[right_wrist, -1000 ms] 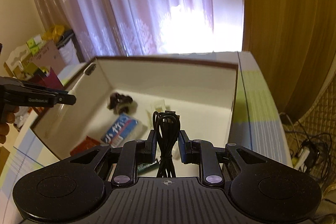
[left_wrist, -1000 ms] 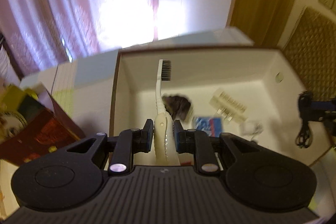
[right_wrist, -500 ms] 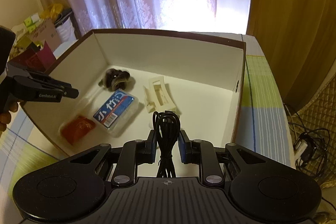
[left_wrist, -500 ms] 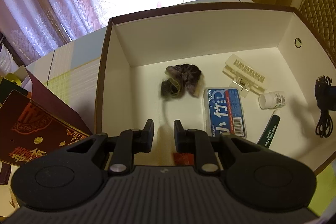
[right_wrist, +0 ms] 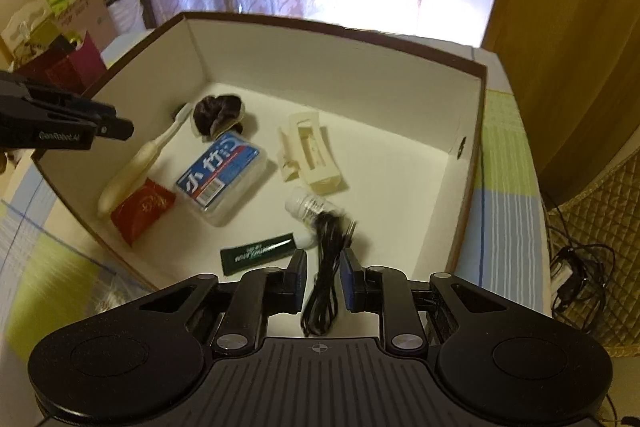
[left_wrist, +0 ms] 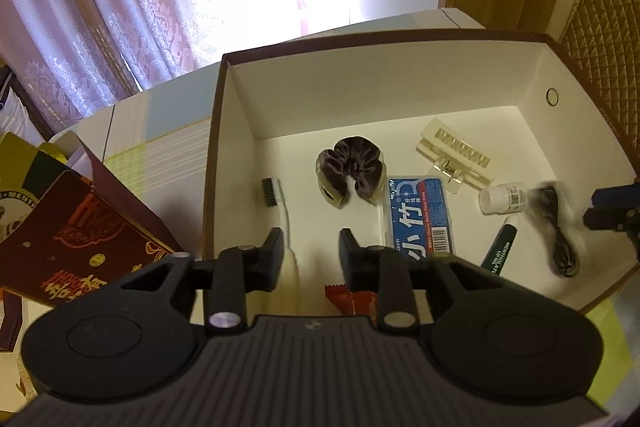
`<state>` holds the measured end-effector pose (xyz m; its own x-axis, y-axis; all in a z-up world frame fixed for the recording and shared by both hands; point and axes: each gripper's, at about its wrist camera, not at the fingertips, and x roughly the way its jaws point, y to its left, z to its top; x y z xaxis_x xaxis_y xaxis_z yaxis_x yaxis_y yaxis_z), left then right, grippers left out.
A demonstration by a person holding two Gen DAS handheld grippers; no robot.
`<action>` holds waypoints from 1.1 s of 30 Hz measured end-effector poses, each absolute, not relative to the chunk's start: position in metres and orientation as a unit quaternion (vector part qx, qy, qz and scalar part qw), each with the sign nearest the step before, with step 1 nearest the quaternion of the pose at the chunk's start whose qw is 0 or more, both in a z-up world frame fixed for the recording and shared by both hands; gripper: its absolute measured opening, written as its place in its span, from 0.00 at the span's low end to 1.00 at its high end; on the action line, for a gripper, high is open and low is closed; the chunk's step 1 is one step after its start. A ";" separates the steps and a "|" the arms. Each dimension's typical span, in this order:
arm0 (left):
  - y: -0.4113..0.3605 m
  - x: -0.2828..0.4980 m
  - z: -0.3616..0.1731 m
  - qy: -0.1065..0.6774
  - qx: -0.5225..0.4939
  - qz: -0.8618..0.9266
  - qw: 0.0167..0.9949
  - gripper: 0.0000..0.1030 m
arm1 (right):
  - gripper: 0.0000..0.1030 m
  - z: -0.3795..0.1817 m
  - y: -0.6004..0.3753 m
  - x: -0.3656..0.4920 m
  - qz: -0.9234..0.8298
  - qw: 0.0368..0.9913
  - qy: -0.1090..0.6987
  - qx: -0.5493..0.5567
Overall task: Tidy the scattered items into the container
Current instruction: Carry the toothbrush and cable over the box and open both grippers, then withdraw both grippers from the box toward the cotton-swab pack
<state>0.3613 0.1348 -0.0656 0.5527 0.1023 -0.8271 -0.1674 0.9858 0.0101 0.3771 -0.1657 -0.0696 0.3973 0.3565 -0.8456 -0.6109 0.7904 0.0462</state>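
Pink lace curtains are glowing behind a bench draped in a pale checked cloth, where a large white cardboard box with a brown rim [right_wrist: 478,131] is sitting ahead of both sets of fingers. Left gripper [left_wrist: 310,251] is hovering with fingers spread and empty, the cream toothbrush [left_wrist: 280,205] lying just beyond them. Right gripper [right_wrist: 323,277] is also gaping, the black coiled cable [right_wrist: 326,267] blurring between its fingers above the box floor; it may be snagging a fingertip or uncoiling over the rim.
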 end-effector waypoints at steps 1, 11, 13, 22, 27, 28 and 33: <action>0.135 0.360 -0.064 0.466 -0.036 0.078 0.881 0.34 | 0.83 -0.069 -0.165 0.376 0.292 0.826 0.461 -0.138; 0.126 0.342 -0.050 0.459 -0.042 0.078 0.884 0.66 | 0.93 -0.049 -0.165 0.363 0.301 0.838 0.437 -0.131; 0.124 0.338 -0.047 0.458 -0.041 0.080 0.884 0.74 | 0.93 -0.049 -0.167 0.361 0.302 0.837 0.440 -0.122; 0.112 0.319 -0.032 0.448 -0.044 0.086 0.889 0.90 | 0.94 -0.041 -0.178 0.342 0.289 0.851 0.428 -0.094; 0.105 0.307 -0.025 0.444 -0.046 0.086 0.891 0.93 | 0.94 -0.036 -0.182 0.332 0.280 0.857 0.424 -0.089; 0.104 0.304 -0.024 0.444 -0.047 0.084 0.891 0.93 | 0.94 -0.035 -0.183 0.330 0.278 0.857 0.424 -0.088; 0.097 0.289 -0.019 0.441 -0.046 0.084 0.892 0.93 | 0.94 -0.029 -0.185 0.318 0.276 0.860 0.420 -0.087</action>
<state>0.2889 0.0975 -0.0186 0.5963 0.1094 -0.7953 -0.1907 0.9816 -0.0079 0.3182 -0.1848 -0.0292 0.4953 0.4013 -0.7705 -0.5470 0.8331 0.0823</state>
